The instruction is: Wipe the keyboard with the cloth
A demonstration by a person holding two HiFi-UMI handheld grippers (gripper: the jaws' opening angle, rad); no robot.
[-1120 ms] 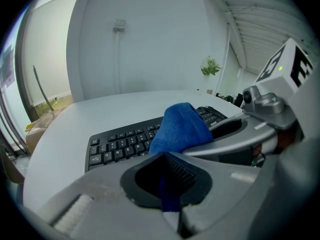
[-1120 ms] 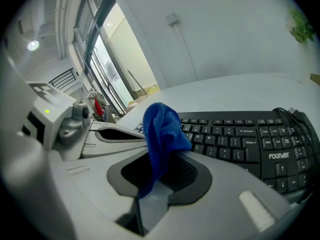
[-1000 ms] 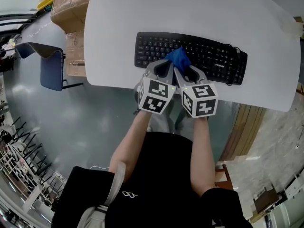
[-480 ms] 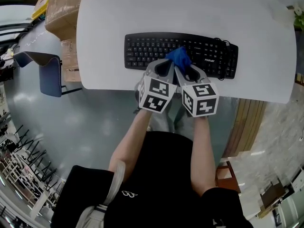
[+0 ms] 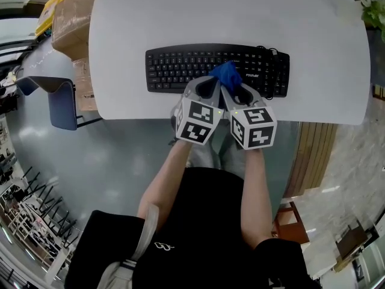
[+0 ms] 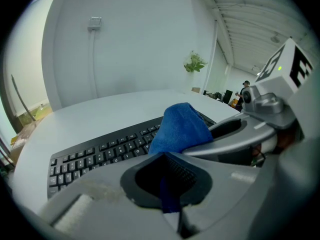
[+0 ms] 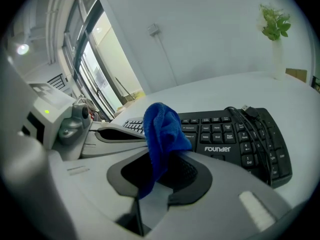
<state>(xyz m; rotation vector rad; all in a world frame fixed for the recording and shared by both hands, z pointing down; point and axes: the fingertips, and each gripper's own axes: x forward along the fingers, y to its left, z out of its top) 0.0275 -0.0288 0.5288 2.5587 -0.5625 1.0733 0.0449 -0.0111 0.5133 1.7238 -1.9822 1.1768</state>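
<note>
The black keyboard (image 5: 198, 68) lies flat, keys up, with its long axis running left to right in front of the person. Its number-pad end is to the right, where a dark cable (image 7: 251, 118) loops over the keys. The blue cloth (image 5: 227, 73) is bunched into an upright peak over the keyboard's near rows, right of centre. Whether it touches the keys is not clear.

Both grippers hold it. The left gripper (image 5: 209, 83) has its jaws closed on a thin strip of cloth, and the right gripper (image 5: 233, 87) is closed on a hanging fold. The two sets of jaws converge on the cloth side by side.

The surface (image 5: 150, 17) is white, smooth and matte, with rounded corners. Beyond it are a glossy grey floor (image 5: 114, 155), cardboard boxes (image 5: 72, 14) and a blue chair (image 5: 60, 95) at the left, and a leafy plant (image 7: 274, 24) by a pale wall.

The cloth looks soft and napped — like microfibre. The jaws are grey plastic with dark ribbed pads.
</note>
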